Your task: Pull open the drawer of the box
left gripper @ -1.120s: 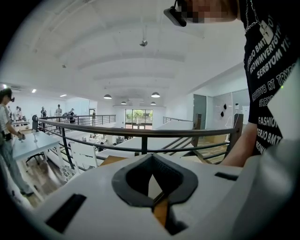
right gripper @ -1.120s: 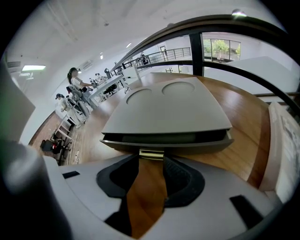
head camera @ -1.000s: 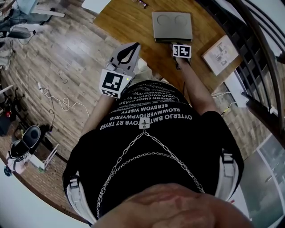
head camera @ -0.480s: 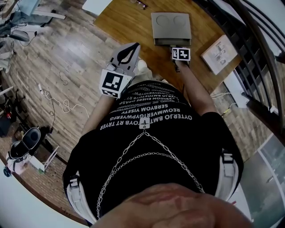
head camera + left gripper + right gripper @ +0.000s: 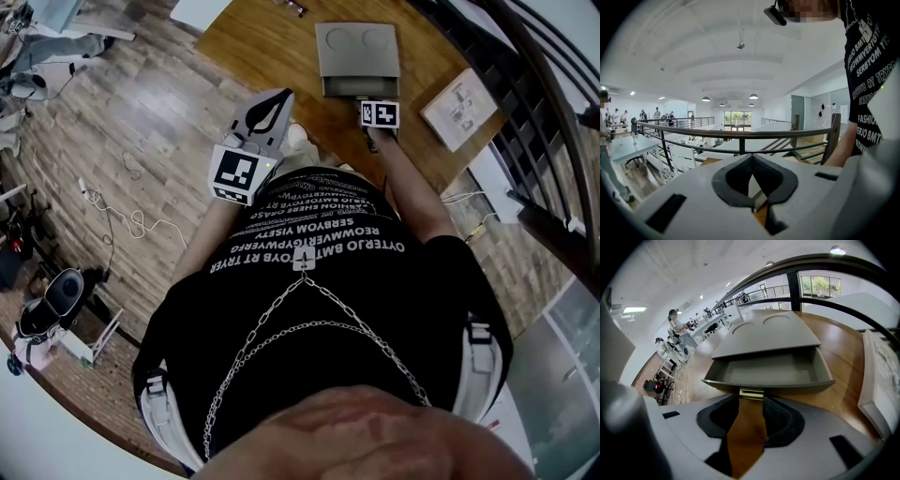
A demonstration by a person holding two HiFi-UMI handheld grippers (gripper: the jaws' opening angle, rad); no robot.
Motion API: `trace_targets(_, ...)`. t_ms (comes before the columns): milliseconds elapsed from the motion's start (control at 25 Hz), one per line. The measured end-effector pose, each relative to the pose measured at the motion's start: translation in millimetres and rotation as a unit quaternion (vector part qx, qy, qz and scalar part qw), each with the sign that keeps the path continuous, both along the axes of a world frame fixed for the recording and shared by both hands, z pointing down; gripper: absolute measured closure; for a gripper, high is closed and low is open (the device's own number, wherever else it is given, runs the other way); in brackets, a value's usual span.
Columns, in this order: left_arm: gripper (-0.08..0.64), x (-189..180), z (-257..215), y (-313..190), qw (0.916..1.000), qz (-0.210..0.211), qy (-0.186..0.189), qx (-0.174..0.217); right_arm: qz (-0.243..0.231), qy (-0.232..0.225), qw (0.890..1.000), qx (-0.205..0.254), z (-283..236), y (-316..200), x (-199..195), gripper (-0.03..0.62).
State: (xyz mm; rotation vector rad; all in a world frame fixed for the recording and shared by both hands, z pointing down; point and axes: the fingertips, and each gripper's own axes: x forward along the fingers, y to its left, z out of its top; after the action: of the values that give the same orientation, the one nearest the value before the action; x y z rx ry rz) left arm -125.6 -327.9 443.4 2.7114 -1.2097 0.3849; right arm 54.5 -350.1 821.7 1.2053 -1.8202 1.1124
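Observation:
A flat grey box [image 5: 358,49] with two round dents in its lid lies on the wooden table [image 5: 253,47]. Its drawer [image 5: 764,371] stands pulled out and empty. A small brass handle [image 5: 751,393] sits at the middle of the drawer front. My right gripper [image 5: 751,397] has its jaws on either side of that handle, shut on it. In the head view the marker cube [image 5: 380,113] hides the right gripper's tips at the drawer [image 5: 352,87]. My left gripper [image 5: 283,95] hangs off the table's near edge, raised, its tips together and empty [image 5: 751,160].
A white framed sheet [image 5: 459,108] lies right of the box, seen close by in the right gripper view [image 5: 881,376]. Glasses [image 5: 297,7] rest at the table's far edge. A dark railing [image 5: 525,141] runs along the right. Cables [image 5: 122,211] trail on the floor to the left.
The drawer has slid further out of the box, toward me, with my right gripper moving back along with it. My left gripper has stayed where it was.

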Motion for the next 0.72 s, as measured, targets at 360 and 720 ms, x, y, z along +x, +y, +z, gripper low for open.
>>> trace_targets(360,0.554,4,0,14,1.0000,0.005,0.002,0.005,-0.007,0.003,1.000,-0.003,2,20,2,0.434)
trace_targets(720,0.554,0,4,21,1.0000,0.003,-0.001,0.000,-0.006,0.000,1.000,-0.002,7,31,-1,0.434)
